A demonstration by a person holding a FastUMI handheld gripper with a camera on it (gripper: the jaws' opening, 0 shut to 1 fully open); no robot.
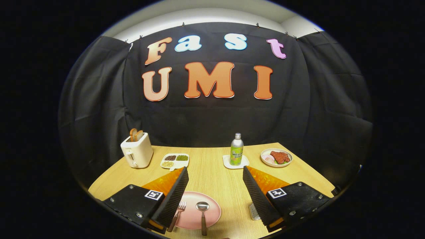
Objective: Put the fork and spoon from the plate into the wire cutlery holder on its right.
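My gripper (215, 196) hovers with fingers spread wide above the bench (212, 166), fork (178, 212) and spoon (203, 212) on the pink plate (212, 212) between them, wire holder (254, 211) beside the right finger.

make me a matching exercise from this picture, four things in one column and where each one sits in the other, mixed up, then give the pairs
Things:
1. spoon
2. soda bottle
3. bread slices
4. wire cutlery holder

Places:
A. in the slots of the white toaster
B. on the wooden table right of the pink plate, partly hidden by the right finger
C. on the pink plate beside the fork, between the open fingers of the hand-held gripper
D. upright on a small white coaster, beyond the fingertips

Pairs: 1-C, 2-D, 3-A, 4-B
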